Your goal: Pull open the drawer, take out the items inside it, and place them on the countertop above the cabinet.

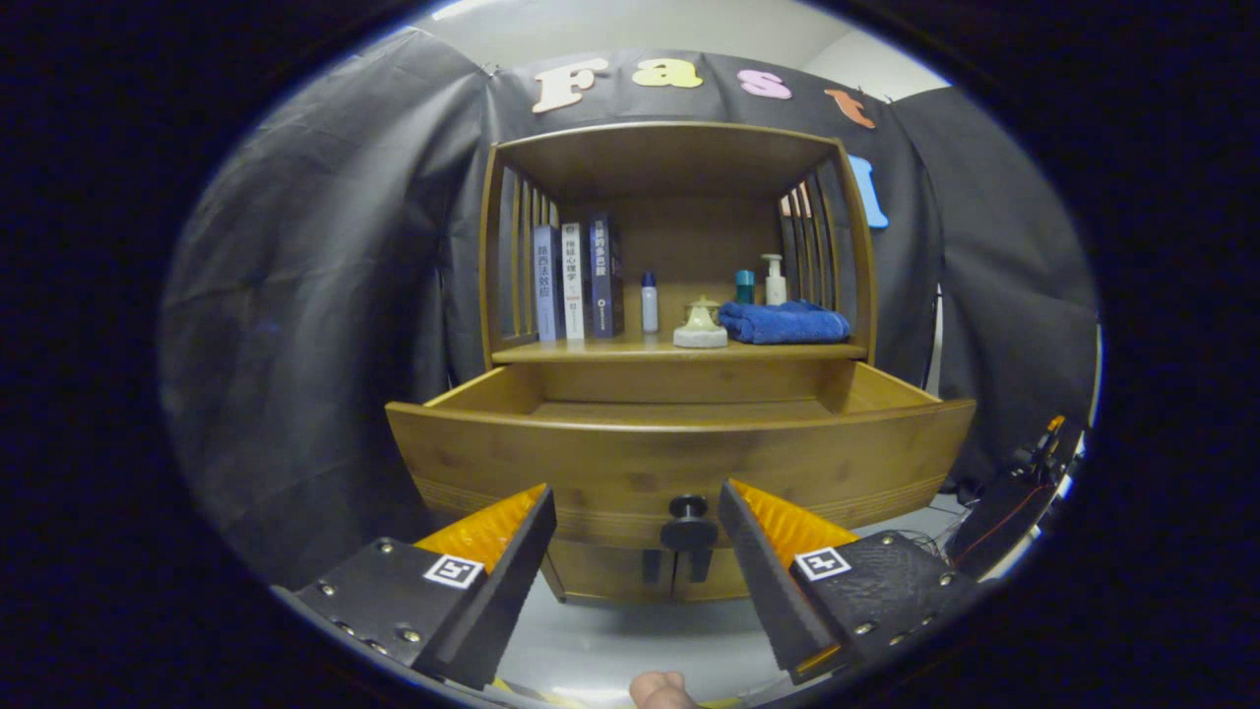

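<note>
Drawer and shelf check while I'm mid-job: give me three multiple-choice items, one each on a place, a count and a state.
1. Where is the drawer knob?
A. between the gripper fingers
B. on the countertop
C. behind the towel

2. How many books stand on the countertop?
A. one
B. three
C. six

3. What state is the drawer in?
A. shut
B. pulled open
C. removed

Key: 1 A, the knob sits in the gap between the spread fingers. 2 B, three spines stand side by side. 3 B, its front sticks out from the cabinet, interior floor showing.
</note>
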Demonstrator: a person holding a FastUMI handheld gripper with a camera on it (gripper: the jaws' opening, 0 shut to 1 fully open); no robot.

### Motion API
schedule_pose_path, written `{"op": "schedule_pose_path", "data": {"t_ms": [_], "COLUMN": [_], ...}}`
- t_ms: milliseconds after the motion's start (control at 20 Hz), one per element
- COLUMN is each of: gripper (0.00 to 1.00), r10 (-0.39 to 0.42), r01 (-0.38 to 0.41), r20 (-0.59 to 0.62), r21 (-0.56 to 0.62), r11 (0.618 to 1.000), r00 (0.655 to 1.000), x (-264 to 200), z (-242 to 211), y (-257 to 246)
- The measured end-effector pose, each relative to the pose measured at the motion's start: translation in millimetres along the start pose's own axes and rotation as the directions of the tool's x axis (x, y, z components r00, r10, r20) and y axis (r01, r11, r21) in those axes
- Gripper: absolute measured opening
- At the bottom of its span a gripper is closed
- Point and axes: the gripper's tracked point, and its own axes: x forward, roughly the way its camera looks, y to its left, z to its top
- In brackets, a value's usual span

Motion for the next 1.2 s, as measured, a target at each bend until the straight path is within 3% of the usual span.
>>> {"op": "schedule_pose_path", "data": {"t_ms": [350,800,1200], "gripper": [0.99,0.97,0.99], "r10": [-0.048,-0.137,-0.127], "r01": [0.049,0.136,0.129], "r20": [-0.055,-0.025,0.025], "r21": [0.015,-0.026,-0.069], "r11": [0.999,0.99,0.989], "r00": [0.997,0.99,0.992], "x": [32,58,60], "z": [-21,-26,-33], "y": [-12,-18,-13]}}
